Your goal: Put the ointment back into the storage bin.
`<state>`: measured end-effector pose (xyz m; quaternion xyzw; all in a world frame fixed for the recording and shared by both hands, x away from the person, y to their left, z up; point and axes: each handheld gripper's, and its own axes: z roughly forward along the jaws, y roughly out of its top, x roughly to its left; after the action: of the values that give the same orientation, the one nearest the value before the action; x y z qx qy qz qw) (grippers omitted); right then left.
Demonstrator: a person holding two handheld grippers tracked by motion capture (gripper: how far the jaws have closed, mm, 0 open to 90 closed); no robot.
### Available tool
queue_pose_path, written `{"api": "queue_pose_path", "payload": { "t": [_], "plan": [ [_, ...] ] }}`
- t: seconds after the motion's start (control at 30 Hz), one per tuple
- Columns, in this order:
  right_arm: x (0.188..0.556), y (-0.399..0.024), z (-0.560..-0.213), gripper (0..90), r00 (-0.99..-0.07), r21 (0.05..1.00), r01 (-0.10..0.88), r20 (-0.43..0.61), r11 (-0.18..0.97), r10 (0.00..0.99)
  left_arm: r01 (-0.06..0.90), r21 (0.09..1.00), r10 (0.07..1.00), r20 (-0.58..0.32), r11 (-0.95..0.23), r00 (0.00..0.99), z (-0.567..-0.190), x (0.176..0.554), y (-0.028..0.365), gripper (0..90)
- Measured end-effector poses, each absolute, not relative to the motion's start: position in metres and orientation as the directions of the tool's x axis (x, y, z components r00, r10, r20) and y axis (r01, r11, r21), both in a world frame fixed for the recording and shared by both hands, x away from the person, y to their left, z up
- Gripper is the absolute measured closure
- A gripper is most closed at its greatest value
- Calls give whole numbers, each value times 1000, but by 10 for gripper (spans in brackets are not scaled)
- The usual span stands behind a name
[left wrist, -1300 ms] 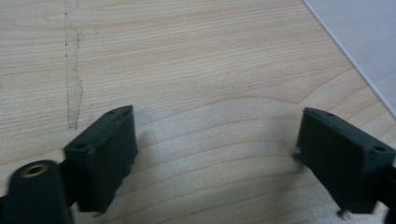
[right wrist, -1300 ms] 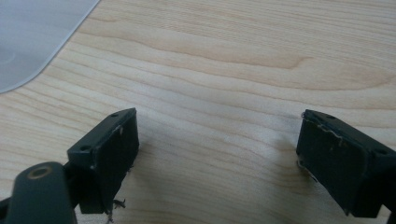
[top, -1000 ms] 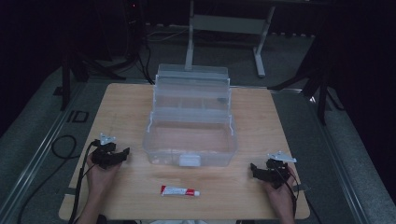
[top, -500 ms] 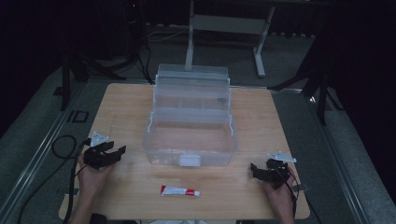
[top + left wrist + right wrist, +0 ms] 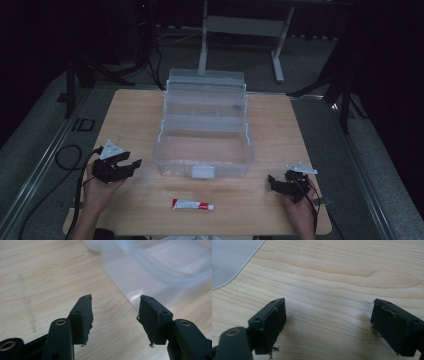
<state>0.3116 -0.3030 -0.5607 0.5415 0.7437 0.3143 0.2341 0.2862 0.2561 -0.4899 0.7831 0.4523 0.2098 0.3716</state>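
A clear plastic box (image 5: 202,150) stands open in the middle of the wooden table (image 5: 280,125), its lid raised at the back. A red and white tube (image 5: 192,205) lies in front of it near the table's front edge. My left gripper (image 5: 131,165) rests left of the box, pointing at it, jaws open and empty. In the left gripper view the left gripper (image 5: 115,305) has the box wall (image 5: 155,270) just ahead. My right gripper (image 5: 272,181) sits right of the box front, open and empty. In the right gripper view the right gripper (image 5: 328,307) faces bare wood, with a box corner (image 5: 229,260) at the upper left.
A cable (image 5: 65,160) trails off the table's left edge from my left gripper. Dark floor surrounds the table, with a grey stand (image 5: 240,30) and black tripod legs (image 5: 340,85) behind it.
My left gripper shifted a little to the left, then came back right toward the box. The right gripper, the tube and the box have stayed where they were.
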Motion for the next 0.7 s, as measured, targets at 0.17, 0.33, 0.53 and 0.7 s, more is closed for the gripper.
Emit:
{"api": "queue_pose_path", "payload": {
  "t": [0.17,0.33,0.53,0.7],
  "plan": [
    [312,-303,-561,127,-304,722,658,-8,216,953,524,773,834,12,-358,552,-483,281,247,455],
    [312,-303,-561,127,-304,722,658,-8,216,953,503,767,806,29,-397,591,-476,277,238,456],
    [312,-303,-561,127,-304,722,657,-7,216,953,493,743,768,44,-453,639,-474,275,228,466],
    [312,-303,-561,127,-303,721,659,-6,214,953,470,719,719,58,-511,693,-473,275,217,466]
  ]
}}
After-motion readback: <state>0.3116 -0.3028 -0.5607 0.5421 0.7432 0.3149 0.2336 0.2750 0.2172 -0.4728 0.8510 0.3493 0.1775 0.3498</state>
